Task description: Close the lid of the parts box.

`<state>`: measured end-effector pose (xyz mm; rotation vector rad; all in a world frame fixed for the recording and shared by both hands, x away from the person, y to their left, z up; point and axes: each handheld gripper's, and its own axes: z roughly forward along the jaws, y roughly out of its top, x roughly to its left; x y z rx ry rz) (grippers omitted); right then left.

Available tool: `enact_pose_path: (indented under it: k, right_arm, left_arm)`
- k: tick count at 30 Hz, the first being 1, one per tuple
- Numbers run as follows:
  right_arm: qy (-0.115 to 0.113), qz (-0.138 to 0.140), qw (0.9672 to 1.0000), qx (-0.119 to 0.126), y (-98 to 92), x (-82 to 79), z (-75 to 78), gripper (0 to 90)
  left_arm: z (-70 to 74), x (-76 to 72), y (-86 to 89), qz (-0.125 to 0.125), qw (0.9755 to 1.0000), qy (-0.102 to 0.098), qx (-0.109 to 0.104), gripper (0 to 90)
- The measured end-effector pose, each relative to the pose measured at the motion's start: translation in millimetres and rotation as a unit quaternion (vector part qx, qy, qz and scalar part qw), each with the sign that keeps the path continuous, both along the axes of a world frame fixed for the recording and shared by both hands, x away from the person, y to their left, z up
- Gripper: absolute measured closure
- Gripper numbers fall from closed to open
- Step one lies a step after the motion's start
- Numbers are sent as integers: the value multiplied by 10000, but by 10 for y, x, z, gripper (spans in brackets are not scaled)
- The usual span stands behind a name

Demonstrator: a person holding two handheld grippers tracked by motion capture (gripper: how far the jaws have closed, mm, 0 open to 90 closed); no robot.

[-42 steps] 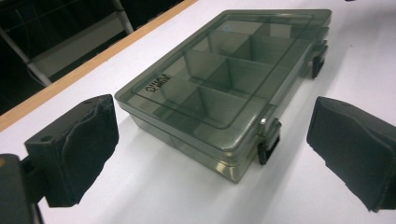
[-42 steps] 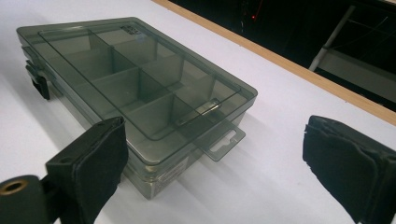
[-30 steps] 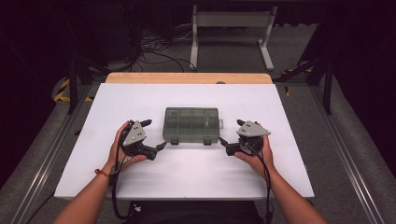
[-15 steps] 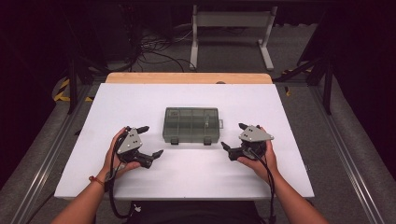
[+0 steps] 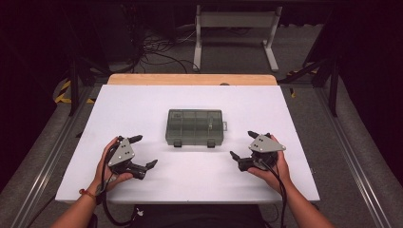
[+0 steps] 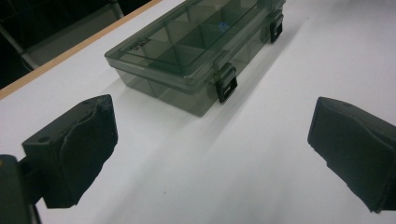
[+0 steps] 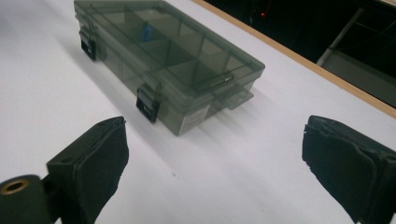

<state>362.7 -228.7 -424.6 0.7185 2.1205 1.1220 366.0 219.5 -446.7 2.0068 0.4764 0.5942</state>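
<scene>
— Left gripper (image 5: 142, 152)?
— Held low over the white surface (image 5: 142, 102) near its front edge, forearm angled in from below, jaws spread wide, nothing between them.
— Right gripper (image 5: 241, 145)?
— Mirrored pose, jaws wide apart, empty too.
— Compartment box (image 5: 195, 127)?
— Lid closed, latches facing forward, resting mid-surface between both grippers, well apart from each.
</scene>
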Motion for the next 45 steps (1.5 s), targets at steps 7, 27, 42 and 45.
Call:
enact_pose_path:
  k: [7, 27, 42, 45]
  right_arm:
    - [54, -62, 10000, -44, -95, -82, -58, 71]
    - [24, -185, 9998, -43, -250, -195, -210, 47]
    - [-124, -221, 9997, 37, -287, -301, -158, 43]
    - [-167, -231, 9996, -30, -278, -313, -153, 43]
  left_arm:
    - [-62, -84, 107, 118, 9999, 90, 29, 23]
    - [-119, -185, 223, 227, 9995, 126, -152, 19]
    - [-73, -200, 263, 159, 9995, -2, -261, 19]
    - [-67, -198, 285, 182, 9994, 22, -299, 19]
